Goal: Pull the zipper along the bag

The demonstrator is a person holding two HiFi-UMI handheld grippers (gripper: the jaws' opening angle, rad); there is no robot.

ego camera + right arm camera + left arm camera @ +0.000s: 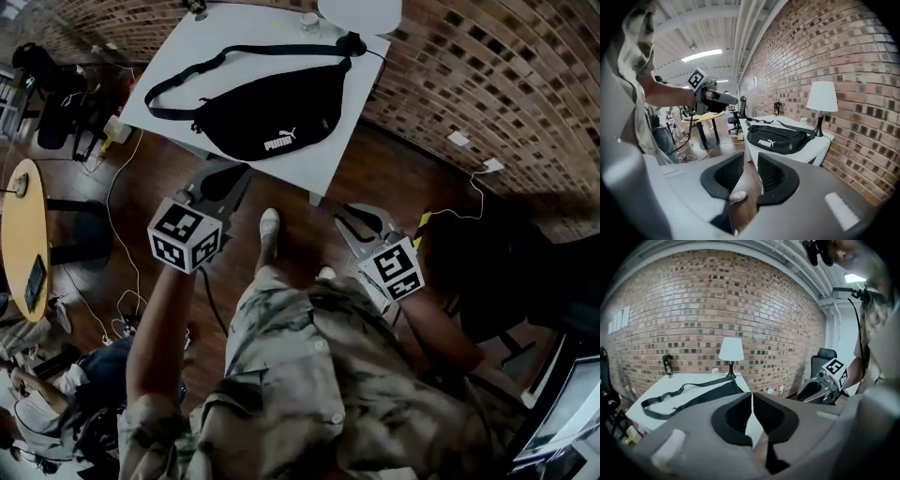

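A black waist bag with a white logo lies on the white table, its strap looped to the left. Both grippers hang short of the table's near edge, above the floor, clear of the bag. My left gripper is shut with nothing in it; in its own view the jaws almost meet, with the bag beyond them. My right gripper stands open and empty, a gap between its jaws. The bag lies ahead of it on the table.
A white-shaded lamp stands at the table's far corner by the brick wall. A round wooden table, cables and seated people are to the left. My shoe is near the table's front edge.
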